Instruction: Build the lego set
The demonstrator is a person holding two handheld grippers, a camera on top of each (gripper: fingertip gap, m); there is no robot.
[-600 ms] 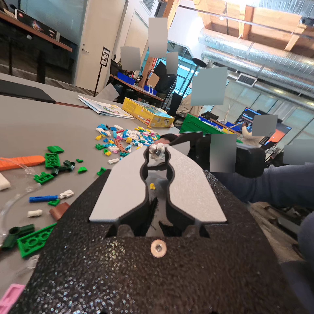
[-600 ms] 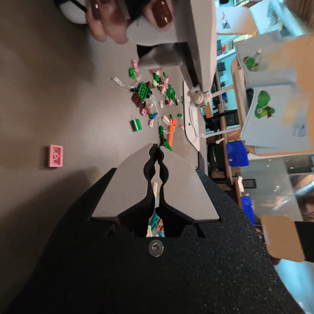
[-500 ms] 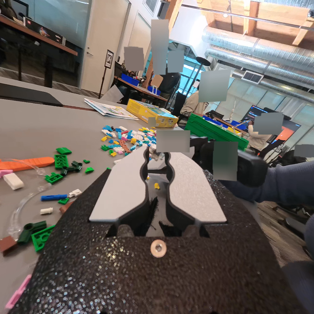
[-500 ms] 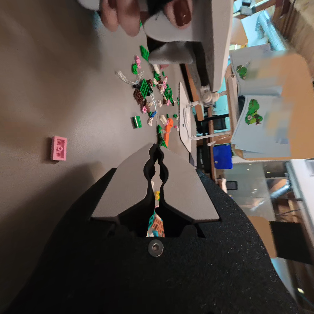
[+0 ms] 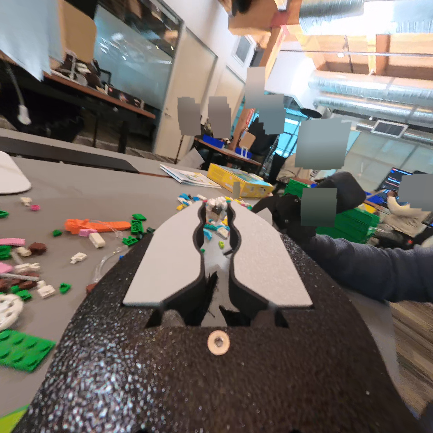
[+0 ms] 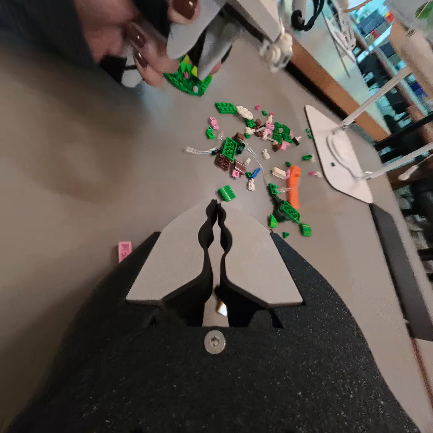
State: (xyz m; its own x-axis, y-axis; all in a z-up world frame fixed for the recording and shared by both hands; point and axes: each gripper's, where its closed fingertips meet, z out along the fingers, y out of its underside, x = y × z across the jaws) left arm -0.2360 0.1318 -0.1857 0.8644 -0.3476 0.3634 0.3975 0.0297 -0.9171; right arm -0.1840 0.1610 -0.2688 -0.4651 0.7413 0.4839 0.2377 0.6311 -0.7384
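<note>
My left gripper (image 5: 216,207) is shut on a small white lego assembly (image 5: 216,206), held above the grey table. In the right wrist view the same gripper, held by a hand, hangs at the top with the white assembly (image 6: 277,50) at its tip. Below it a green built base (image 6: 187,80) with small flowers stands on the table, partly hidden. My right gripper (image 6: 216,204) is shut and empty, low over the table near a green tile (image 6: 226,193). A pink brick (image 6: 124,250) lies just left of it.
Loose green, brown, pink and white pieces (image 6: 253,145) and an orange separator (image 6: 294,185) lie ahead of the right gripper. A white stand base (image 6: 337,152) sits farther right. A green plate (image 5: 21,349), a coloured pile (image 5: 210,228), a yellow box (image 5: 239,182) and a booklet (image 5: 187,175) also show.
The left gripper has swung left and upward with the white assembly still held. The right gripper has turned and pulled back from the pieces. Both jaws stayed shut.
</note>
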